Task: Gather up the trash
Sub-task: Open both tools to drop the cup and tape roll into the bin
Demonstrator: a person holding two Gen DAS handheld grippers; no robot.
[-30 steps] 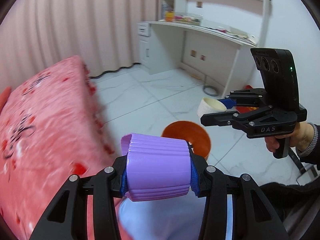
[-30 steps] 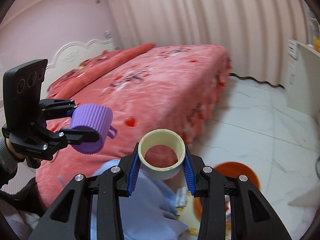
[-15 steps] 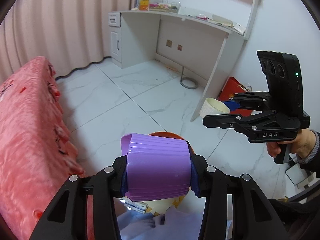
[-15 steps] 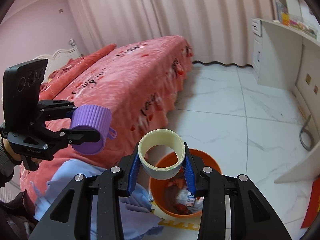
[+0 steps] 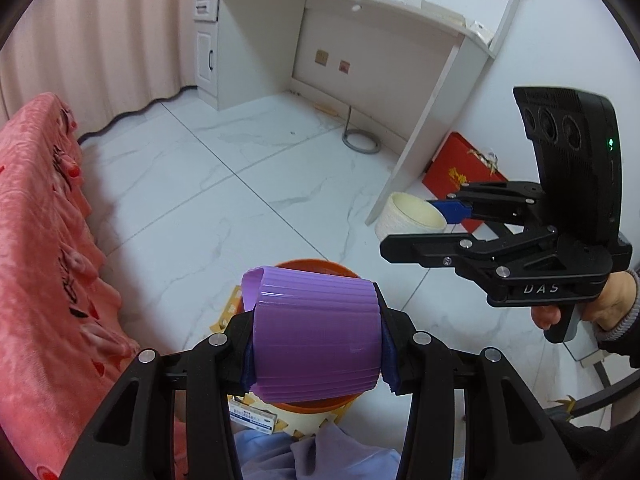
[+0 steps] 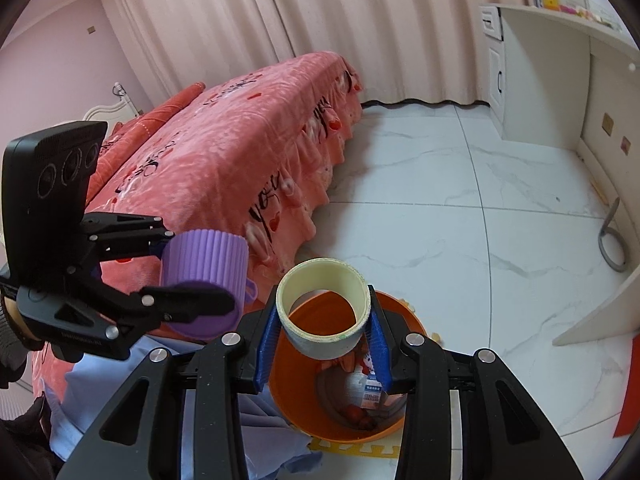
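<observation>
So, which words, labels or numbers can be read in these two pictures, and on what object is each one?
"DAS": on the side of the right gripper, left wrist view.
Small box by the orange bin: blue print, too small to read.
Carton inside the bin: print blurred, unreadable.
Red box under the desk: gold characters, unreadable.
Left gripper body: embossed lettering, too faint.
Bedspread: black script, not legible.

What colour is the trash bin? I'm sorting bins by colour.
Orange bin, clearest in the right wrist view.
</observation>
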